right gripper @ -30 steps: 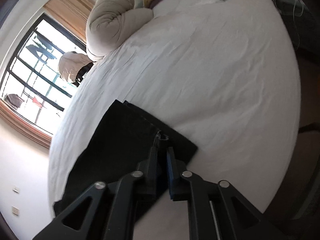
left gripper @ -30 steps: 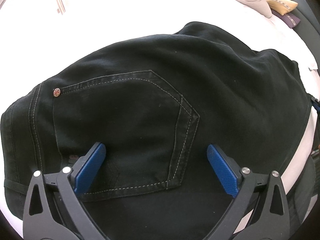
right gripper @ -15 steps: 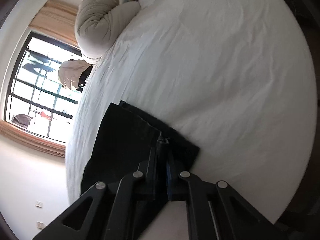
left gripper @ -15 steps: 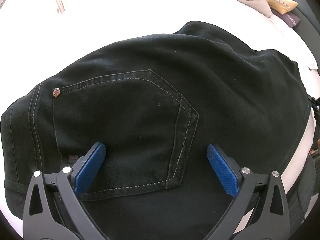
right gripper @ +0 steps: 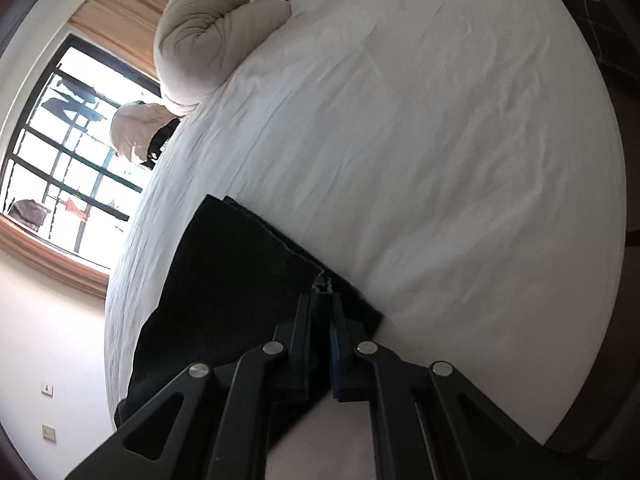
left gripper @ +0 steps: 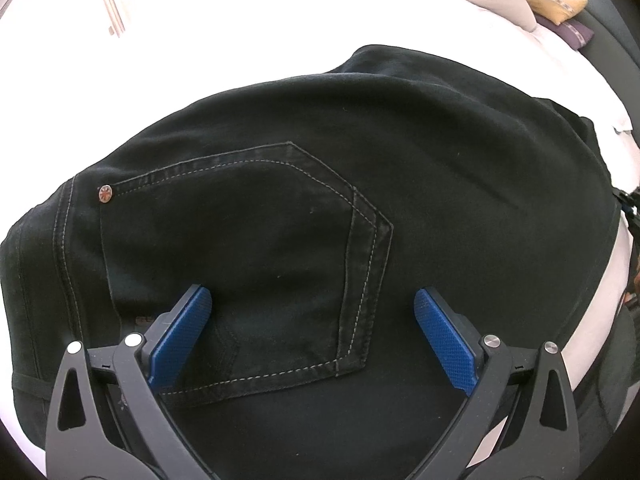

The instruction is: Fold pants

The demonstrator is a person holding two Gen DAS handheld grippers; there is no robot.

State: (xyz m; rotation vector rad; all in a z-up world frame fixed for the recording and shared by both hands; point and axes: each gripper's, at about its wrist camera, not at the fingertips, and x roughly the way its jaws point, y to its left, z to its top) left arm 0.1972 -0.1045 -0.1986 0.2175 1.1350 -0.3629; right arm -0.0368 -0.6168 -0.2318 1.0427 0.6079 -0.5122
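Observation:
Black jeans (left gripper: 320, 208) lie on a white bed, seat side up, with a stitched back pocket (left gripper: 248, 264) and a copper rivet (left gripper: 105, 193). My left gripper (left gripper: 312, 316) is open, its blue pads (left gripper: 180, 336) spread just above the pocket, holding nothing. In the right wrist view the jeans (right gripper: 224, 280) show as a dark folded strip on the sheet. My right gripper (right gripper: 320, 300) is shut on the pants' edge near a corner of the fabric.
The white bed sheet (right gripper: 420, 160) stretches far beyond the pants. A rolled beige duvet (right gripper: 204, 36) and pillows (left gripper: 556, 0) sit at the head. A window (right gripper: 60, 140) and wall are at the left. The bed edge and dark floor (right gripper: 616, 320) are at the right.
The left gripper has stayed open over the pocket. The right gripper's view has tilted and shifted slightly while it keeps its hold on the pants' edge.

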